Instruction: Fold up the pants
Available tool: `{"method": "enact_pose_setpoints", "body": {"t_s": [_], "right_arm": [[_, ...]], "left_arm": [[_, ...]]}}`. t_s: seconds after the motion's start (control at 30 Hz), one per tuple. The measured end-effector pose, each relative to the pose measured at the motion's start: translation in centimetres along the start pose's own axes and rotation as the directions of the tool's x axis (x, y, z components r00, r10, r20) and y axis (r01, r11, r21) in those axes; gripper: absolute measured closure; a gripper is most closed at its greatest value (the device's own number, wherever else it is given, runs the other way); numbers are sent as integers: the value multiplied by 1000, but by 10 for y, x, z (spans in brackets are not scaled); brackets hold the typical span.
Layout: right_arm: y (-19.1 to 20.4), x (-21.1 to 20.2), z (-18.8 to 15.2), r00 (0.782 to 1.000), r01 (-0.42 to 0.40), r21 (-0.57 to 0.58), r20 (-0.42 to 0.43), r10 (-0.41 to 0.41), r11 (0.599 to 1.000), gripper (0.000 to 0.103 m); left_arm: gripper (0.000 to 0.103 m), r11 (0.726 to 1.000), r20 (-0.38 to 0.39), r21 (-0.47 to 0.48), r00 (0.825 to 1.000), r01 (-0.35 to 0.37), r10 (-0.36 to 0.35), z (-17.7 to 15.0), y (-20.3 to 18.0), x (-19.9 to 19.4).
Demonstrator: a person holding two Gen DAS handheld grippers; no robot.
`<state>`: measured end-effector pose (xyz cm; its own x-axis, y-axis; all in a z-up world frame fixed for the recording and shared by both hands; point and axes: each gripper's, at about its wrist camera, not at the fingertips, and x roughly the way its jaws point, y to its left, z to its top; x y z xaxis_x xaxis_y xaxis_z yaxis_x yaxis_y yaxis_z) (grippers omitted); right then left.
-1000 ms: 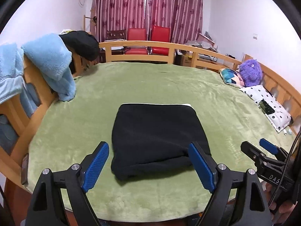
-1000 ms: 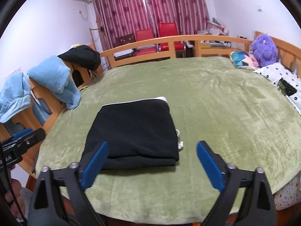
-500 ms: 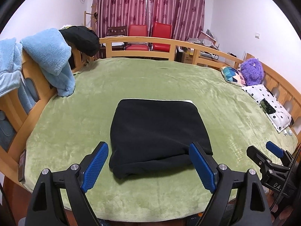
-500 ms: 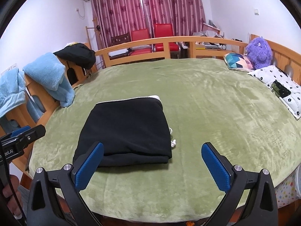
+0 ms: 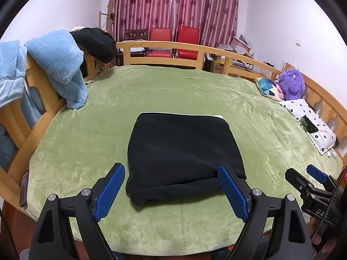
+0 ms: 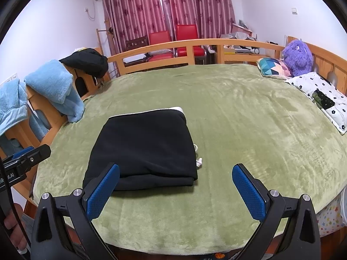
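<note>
The black pants (image 5: pixel 182 151) lie folded into a compact rectangle on the green blanket (image 5: pixel 195 91), with a white edge at the far side. They also show in the right wrist view (image 6: pixel 143 145), with a white drawstring (image 6: pixel 198 161) poking out at the right. My left gripper (image 5: pixel 171 189) is open and empty, held back just before the pants' near edge. My right gripper (image 6: pixel 175 191) is open and empty, near the bed's front edge, to the right of the pants. Each gripper shows in the other's view, the right one (image 5: pixel 312 179) and the left one (image 6: pixel 28 156).
A wooden rail (image 5: pixel 164 45) rings the bed. Light blue fleece (image 5: pixel 58 65) and a black garment (image 5: pixel 95 41) hang on the left rail. A purple plush (image 5: pixel 291 84), a patterned cushion (image 5: pixel 269 86) and a dotted pillow (image 5: pixel 310 123) lie at the right. Red chairs (image 5: pixel 173 41) stand beyond.
Both grippers have drawn back and risen slightly from the pants; the view has tilted up. The folded pants have not moved. Both grippers stay open.
</note>
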<state>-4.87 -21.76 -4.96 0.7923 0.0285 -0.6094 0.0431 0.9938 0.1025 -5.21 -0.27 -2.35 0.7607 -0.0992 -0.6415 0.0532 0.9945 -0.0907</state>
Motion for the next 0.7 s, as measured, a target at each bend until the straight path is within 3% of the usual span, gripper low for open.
{"method": "enact_pose_setpoints", "body": {"t_s": [0.7], "right_arm": [[0,2,0,1000,-3,-14,1,3,1000,1]], "left_arm": [[16,1000,-5,-3,1000,15,-15,0,5,2]]}}
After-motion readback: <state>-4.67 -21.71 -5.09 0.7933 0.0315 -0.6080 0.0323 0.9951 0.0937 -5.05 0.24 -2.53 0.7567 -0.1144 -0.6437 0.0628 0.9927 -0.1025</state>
